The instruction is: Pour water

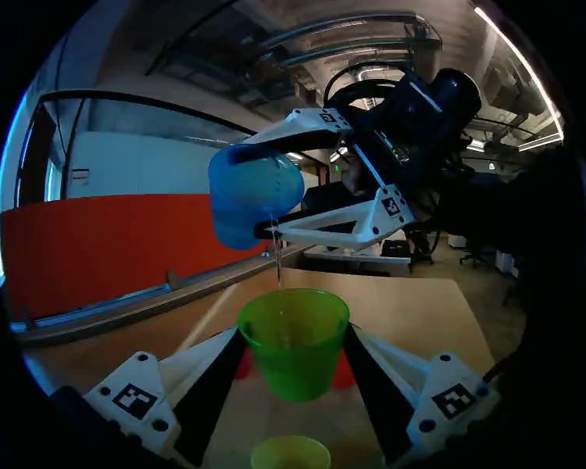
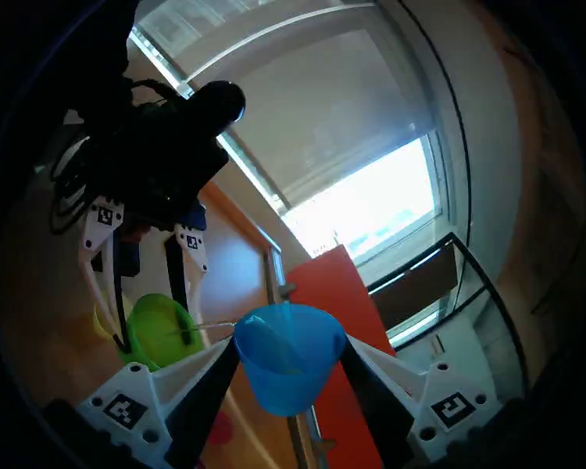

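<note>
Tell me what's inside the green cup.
A thin stream of water falls into the green cup from the tilted blue cup above it. How much has collected cannot be seen: the cup's near wall covers the bottom.

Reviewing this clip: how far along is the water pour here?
Done: the left gripper holds the green cup, the right gripper holds the blue cup tipped above it. In hand: a thin water stream falls from the blue cup into the green one. To do: finish pouring and right the blue cup; how much water remains cannot be told.
</note>
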`<state>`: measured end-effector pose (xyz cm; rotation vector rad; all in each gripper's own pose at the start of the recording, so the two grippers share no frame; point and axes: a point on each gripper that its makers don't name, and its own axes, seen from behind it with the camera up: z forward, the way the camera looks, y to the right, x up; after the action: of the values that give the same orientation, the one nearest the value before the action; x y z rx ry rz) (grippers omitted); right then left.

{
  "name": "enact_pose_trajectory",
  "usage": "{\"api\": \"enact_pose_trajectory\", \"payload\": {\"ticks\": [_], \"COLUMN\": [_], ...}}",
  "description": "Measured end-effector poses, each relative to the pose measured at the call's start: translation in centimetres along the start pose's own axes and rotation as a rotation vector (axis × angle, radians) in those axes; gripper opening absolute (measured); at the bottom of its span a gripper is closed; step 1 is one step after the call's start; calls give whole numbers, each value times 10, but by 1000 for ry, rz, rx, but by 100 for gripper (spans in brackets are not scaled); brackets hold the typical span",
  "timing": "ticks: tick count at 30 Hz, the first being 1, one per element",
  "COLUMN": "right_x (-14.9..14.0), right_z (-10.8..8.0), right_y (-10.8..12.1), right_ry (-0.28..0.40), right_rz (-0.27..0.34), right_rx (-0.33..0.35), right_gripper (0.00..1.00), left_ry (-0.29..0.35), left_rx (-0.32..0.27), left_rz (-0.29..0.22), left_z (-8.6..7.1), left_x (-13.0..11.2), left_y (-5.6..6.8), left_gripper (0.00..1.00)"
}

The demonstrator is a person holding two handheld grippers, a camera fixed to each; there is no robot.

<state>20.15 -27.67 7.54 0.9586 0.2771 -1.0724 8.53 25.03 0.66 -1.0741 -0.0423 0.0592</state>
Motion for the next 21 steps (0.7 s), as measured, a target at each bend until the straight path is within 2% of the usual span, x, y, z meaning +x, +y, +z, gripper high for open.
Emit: {"api": "enact_pose_trajectory", "payload": {"ticks": [21], "right_x": [3], "right_z": [-1], "right_y": [-1], "right_ry": [-8], "right_rz": [-48], "right_rx": [-4], "right_gripper": [91], "left_ry": [-1], "left_rx": [-1], "left_rz": [10], "left_z": [0], "left_x": [3], "left_y": [1], "left_gripper": [86]}}
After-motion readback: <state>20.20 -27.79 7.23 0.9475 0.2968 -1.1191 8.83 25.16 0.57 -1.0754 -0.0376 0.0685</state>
